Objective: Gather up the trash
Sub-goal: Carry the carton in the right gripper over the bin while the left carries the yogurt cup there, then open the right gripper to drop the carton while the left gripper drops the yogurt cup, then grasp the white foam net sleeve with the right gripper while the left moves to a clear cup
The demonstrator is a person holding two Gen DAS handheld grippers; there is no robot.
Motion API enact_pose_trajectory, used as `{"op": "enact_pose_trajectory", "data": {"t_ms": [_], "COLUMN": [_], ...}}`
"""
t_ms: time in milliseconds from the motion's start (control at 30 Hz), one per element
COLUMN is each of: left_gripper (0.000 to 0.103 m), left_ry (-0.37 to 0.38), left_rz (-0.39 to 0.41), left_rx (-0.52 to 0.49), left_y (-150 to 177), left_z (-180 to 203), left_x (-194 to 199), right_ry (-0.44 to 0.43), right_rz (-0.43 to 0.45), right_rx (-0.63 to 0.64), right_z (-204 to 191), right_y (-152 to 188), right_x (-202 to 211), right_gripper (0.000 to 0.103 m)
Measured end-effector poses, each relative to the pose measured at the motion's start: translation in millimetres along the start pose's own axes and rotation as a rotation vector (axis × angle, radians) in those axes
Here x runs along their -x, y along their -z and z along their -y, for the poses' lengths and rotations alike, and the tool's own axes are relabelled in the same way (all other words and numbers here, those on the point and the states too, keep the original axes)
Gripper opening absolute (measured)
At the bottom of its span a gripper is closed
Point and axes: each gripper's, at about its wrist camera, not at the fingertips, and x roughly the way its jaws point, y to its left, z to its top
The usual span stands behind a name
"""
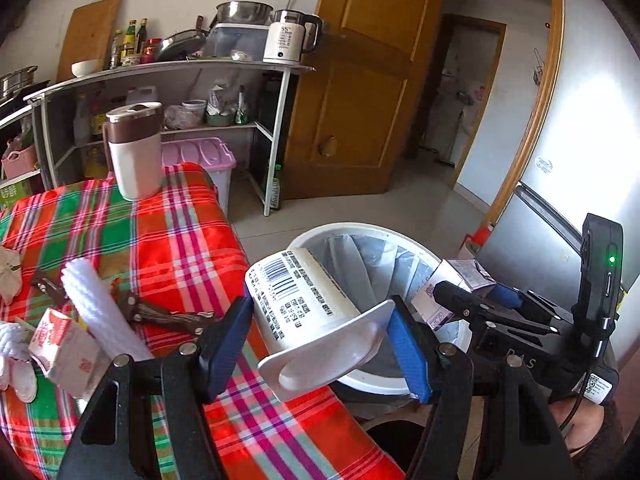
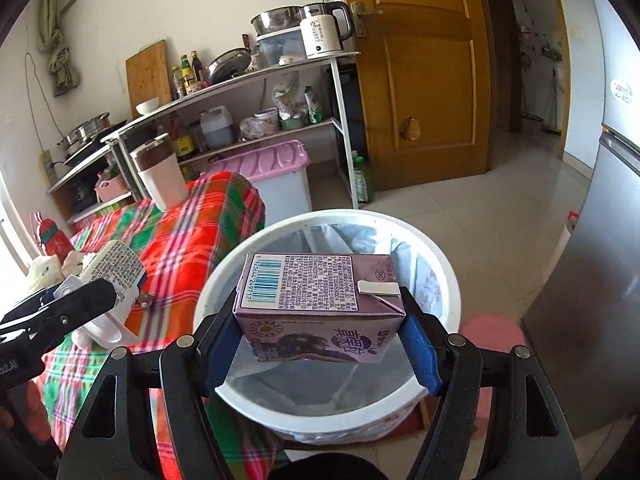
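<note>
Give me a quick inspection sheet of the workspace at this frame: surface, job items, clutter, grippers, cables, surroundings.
Surface: table under a red-green plaid cloth.
Job's things: white plastic cup on its side in the left gripper; purple drink carton in the right gripper, above the lined white bin. A red-white carton lies on the table.
Clutter: brown-topped mug, white ribbed roll, dark folding tool.
Grippers: both closed on their items.
Cables: thin black lead by the right gripper; wall cord.
Surroundings: shelf rack with kettle, wooden door, fridge.
</note>
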Motion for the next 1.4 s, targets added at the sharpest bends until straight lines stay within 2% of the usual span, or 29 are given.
{"op": "enact_pose_trajectory", "data": {"t_ms": [200,300,400,500,667,900,967,1100,1267,1400], "left_gripper": [0.070,0.071,0.071,0.077,0.077,0.078,0.078,0.078,0.079,0.083], "left_ry": [0.049,0.049,0.062,0.044,0.054,0.028,-0.007,-0.038,-0.120,-0.196], "left_rz": [-0.064,-0.091,-0.103,-0.105,-0.112,-0.058,-0.030,0.006,0.034,0.070], "left_rx": [-0.030,-0.054,-0.040,-0.035,-0.012,0.014,0.006,0.022,0.065,0.108], "left_y": [-5,-5,-4,-4,-4,1,4,11,20,32], "left_z": [23,31,32,28,23,9,4,-10,-39,-68], "left_x": [-33,-45,-49,-50,-49,-17,-3,24,51,77], "right_ry": [0.031,0.045,0.052,0.085,0.088,0.057,0.044,-0.022,-0.092,-0.139], "right_rz": [-0.081,-0.107,-0.122,-0.123,-0.127,-0.102,-0.077,-0.027,0.000,-0.003], "right_rx": [0.015,0.031,0.026,0.030,0.018,-0.011,-0.009,-0.016,0.001,0.037], "right_z": [17,22,28,30,31,25,19,4,-24,-53], "right_y": [-2,-2,0,3,4,3,3,4,5,7], "right_x": [-30,-42,-47,-48,-48,-32,-25,-9,0,0], "right_gripper": [0.073,0.073,0.073,0.074,0.075,0.075,0.075,0.075,0.075,0.075]}}
